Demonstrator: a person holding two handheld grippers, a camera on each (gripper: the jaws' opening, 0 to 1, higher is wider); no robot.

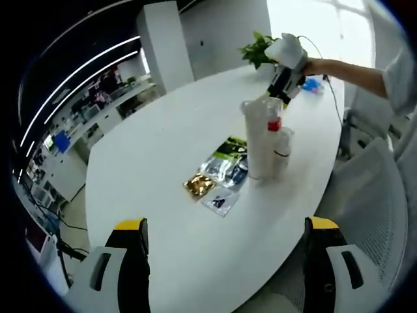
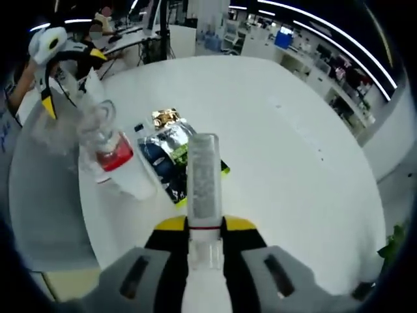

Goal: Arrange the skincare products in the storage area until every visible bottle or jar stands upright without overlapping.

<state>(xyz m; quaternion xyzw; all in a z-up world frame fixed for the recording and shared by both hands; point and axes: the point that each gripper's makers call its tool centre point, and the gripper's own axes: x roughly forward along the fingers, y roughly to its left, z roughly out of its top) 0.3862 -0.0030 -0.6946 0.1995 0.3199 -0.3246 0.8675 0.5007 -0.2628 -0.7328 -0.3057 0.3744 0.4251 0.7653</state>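
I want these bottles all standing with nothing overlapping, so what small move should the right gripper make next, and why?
Probably lower the tall white bottle, which the right gripper is clamped on, straight down onto bare white table, then release. In the left gripper view it sits close beside the red-labelled bottle and the foil pouches, so keep it clear of both.

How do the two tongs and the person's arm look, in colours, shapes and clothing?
The left tongs have two black jaws with yellow tips, on light grey slotted mounts. The right tongs show the same black, yellow and grey; seen from the left gripper view, their body is a rounded white housing with a thin cable trailing behind it. The person's sleeve is white.
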